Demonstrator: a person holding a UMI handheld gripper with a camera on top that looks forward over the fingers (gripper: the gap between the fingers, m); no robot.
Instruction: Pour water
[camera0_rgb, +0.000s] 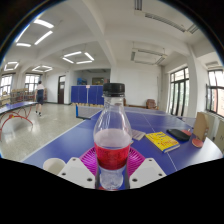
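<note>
Gripper view: a clear plastic bottle (112, 135) with a dark cap stands upright between the fingers of the tongs (112, 172), filling the middle of the view. Its lower part holds a red liquid; the upper part is clear. The two white fingers (76, 174) show at either side of the bottle's base, with the pink pads just visible against its lower body. The pads seem to sit right against the plastic on both sides, so I judge the tongs clamped on the bottle, though the bottle's bulge hides the exact contact lines.

The bottle is held low on its body, near the liquid. That grip makes sense for pouring: most of the weight sits between the pads, so the bottle should not swing when tipped. The cap looks on, which would have to come off before anything can pour. Whether the base rests on the table or is lifted clear of it cannot be told, since the fingers cover it.

The blue table (160, 122) spreads out beyond the bottle. A white cup (53, 165) sits just beside the left finger, near the bottle's foot; it is the likely place for the pour, close enough that a short tilt to that side would reach it. Farther off on the other side lie a yellow card (161, 141) and a dark flat thing (179, 134), well apart from the tongs. Beyond is a large hall with windows and ceiling lights.
</note>
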